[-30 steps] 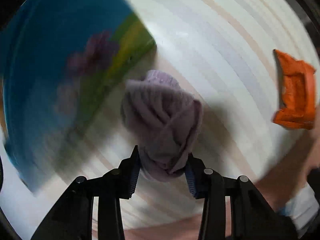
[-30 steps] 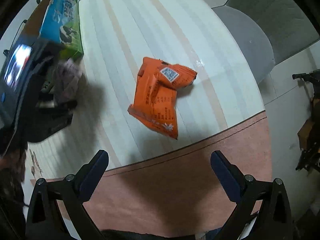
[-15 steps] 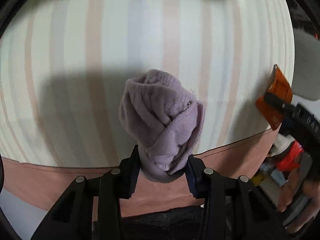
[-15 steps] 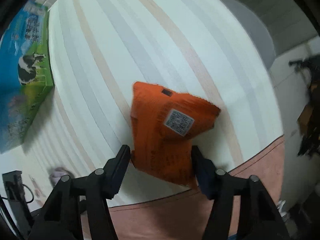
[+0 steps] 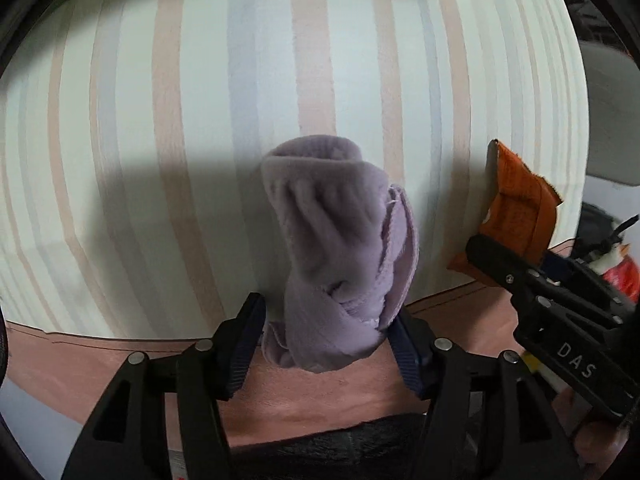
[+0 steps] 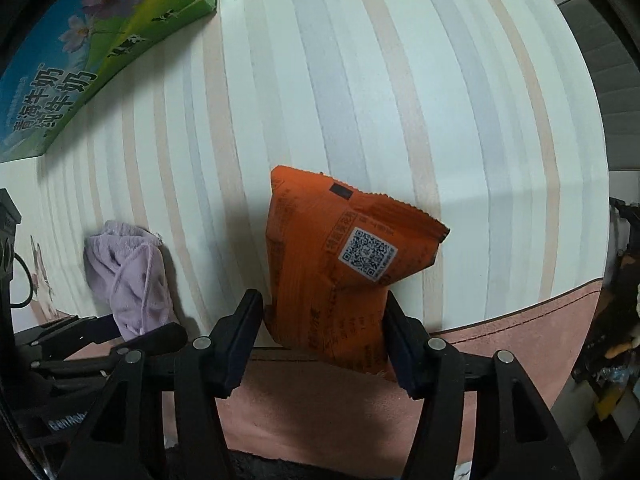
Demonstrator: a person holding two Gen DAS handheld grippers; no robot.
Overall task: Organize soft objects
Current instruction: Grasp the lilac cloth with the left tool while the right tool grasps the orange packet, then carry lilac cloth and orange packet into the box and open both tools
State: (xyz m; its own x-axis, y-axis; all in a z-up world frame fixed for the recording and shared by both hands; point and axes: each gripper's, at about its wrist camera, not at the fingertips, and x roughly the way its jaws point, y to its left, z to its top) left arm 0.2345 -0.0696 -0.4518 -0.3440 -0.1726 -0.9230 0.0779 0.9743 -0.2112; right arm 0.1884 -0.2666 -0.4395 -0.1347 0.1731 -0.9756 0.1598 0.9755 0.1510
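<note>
A rolled lilac sock (image 5: 340, 240) lies on the striped tabletop near its front edge, between the fingers of my left gripper (image 5: 328, 336). The jaws stand a little wider than the sock and look open. The sock also shows at the left of the right wrist view (image 6: 128, 276). An orange snack packet (image 6: 332, 264) with a QR code lies near the front edge, and my right gripper (image 6: 324, 336) is shut on its near end. The packet (image 5: 516, 208) and right gripper show at the right of the left wrist view.
A blue and green milk carton box (image 6: 80, 52) lies at the back left of the striped table (image 6: 360, 80). A pink-brown band (image 6: 320, 400) runs along the table's front edge. A grey chair (image 5: 612, 120) stands beyond the right side.
My left gripper has set the sock down by the front edge and its jaws have widened. My right gripper came down and closed on the orange packet.
</note>
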